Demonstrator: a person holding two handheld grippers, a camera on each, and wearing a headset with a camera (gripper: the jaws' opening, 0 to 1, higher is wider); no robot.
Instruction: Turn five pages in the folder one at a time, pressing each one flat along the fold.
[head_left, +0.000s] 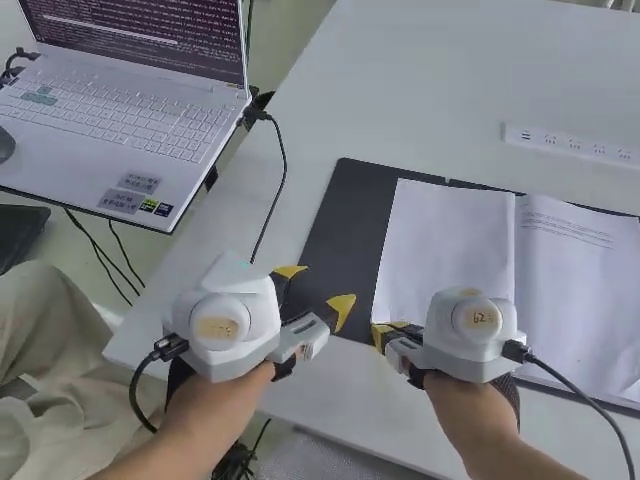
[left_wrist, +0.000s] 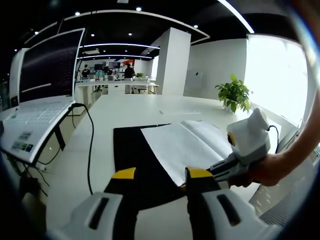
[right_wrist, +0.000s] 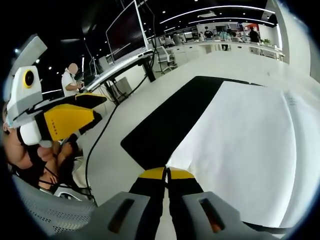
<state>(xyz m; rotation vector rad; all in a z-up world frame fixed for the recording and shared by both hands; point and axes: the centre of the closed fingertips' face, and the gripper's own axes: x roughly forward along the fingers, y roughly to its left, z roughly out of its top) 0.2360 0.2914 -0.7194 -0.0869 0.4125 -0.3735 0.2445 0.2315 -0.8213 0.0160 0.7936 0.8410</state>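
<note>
A black folder (head_left: 345, 230) lies open on the white table (head_left: 430, 80), with a white left page (head_left: 445, 250) and a printed right page (head_left: 580, 290). My right gripper (head_left: 385, 335) is at the near left corner of the left page; in the right gripper view its jaws (right_wrist: 167, 173) are shut on that corner of the page (right_wrist: 240, 145). Left of it, my left gripper (head_left: 312, 292) hovers open over the folder's near left edge. The left gripper view has its yellow tips (left_wrist: 155, 174) apart above the black cover (left_wrist: 130, 160), with nothing between them.
An open laptop (head_left: 120, 100) sits at the far left, and its black cable (head_left: 275, 170) runs down past the table edge. A white power strip (head_left: 570, 145) lies beyond the folder. The table's near edge is right under both hands.
</note>
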